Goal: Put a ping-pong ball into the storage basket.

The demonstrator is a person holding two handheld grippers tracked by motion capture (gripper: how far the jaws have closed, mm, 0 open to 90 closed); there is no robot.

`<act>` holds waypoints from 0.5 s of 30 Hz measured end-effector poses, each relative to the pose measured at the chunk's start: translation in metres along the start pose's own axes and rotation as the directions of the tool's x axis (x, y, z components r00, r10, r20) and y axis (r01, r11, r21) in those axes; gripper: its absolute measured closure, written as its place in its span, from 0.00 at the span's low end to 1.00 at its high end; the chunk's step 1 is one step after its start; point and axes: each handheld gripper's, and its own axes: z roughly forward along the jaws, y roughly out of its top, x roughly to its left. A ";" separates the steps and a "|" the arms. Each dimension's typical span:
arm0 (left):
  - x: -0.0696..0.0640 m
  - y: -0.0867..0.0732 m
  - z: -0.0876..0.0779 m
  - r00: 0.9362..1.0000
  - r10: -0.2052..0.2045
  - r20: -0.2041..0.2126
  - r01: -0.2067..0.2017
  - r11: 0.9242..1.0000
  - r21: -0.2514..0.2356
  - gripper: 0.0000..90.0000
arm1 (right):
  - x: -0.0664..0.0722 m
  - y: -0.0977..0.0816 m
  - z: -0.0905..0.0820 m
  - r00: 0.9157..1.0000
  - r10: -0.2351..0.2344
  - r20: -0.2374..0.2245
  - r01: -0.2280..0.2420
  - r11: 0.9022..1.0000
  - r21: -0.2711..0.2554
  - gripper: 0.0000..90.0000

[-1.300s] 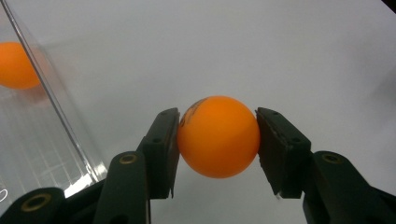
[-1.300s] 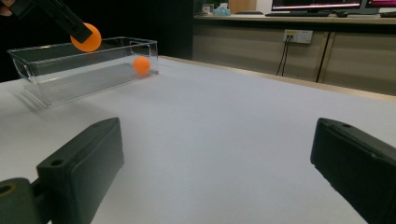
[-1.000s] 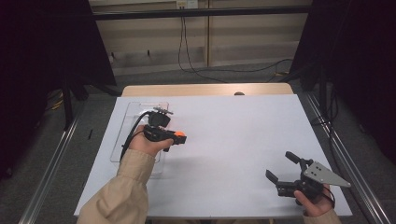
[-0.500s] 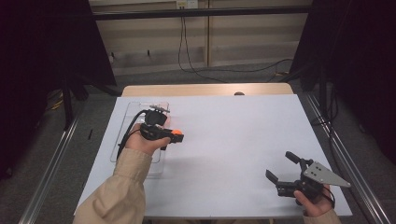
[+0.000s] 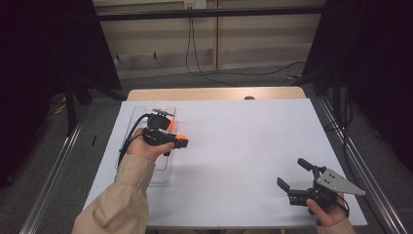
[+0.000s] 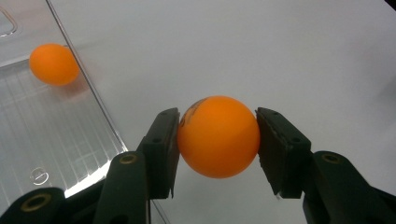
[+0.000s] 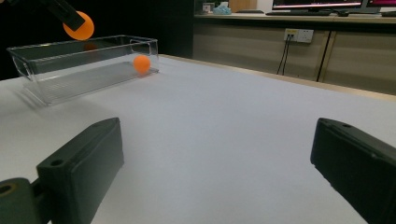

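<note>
My left gripper is shut on an orange ball and holds it above the white table, just right of the long edge of a clear plastic tray. The right gripper view shows the held ball above the tray. A second orange ball lies inside the tray, near its end wall. My right gripper hovers at the near right of the table, open, with nothing between its jaws.
The white table top stretches between the two grippers. A wooden strip runs along its far edge. Metal rails flank both sides. The tray lies along the left side.
My left gripper with the ball has drifted slightly up and left, toward the tray. The right gripper has stayed where it was.
</note>
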 end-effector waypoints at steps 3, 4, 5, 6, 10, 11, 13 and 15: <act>0.001 0.000 0.000 1.000 -0.003 0.004 0.003 1.000 -0.001 0.57 | 0.000 0.000 0.000 1.000 -0.003 -0.002 0.003 1.000 0.000 0.02; 0.001 0.000 0.000 1.000 -0.006 -0.003 0.006 1.000 -0.001 0.57 | 0.000 0.000 0.000 1.000 -0.002 0.000 0.002 1.000 -0.001 0.02; 0.001 0.000 -0.001 1.000 -0.005 -0.003 0.005 1.000 0.003 0.57 | 0.000 0.000 0.000 1.000 -0.004 -0.002 0.004 1.000 0.001 0.02; 0.001 0.000 0.000 1.000 -0.011 -0.006 0.010 1.000 -0.013 0.57 | 0.000 0.000 0.000 1.000 -0.004 -0.004 0.004 1.000 0.003 0.02; 0.002 0.000 -0.002 1.000 0.002 0.004 -0.002 1.000 0.001 0.57 | 0.000 0.000 0.000 1.000 -0.003 -0.001 0.003 1.000 -0.001 0.02; 0.002 0.000 -0.002 1.000 0.000 0.000 0.000 1.000 -0.001 0.57 | 0.000 0.000 0.000 1.000 -0.005 -0.006 0.005 1.000 0.003 0.02; 0.003 0.000 -0.003 1.000 0.001 0.003 -0.001 1.000 0.003 0.57 | 0.000 0.000 0.000 1.000 -0.006 -0.005 0.006 1.000 0.003 0.02; 0.003 0.000 -0.003 1.000 -0.002 0.001 0.002 1.000 0.000 0.57 | 0.000 0.000 0.000 1.000 -0.005 -0.005 0.005 1.000 0.002 0.02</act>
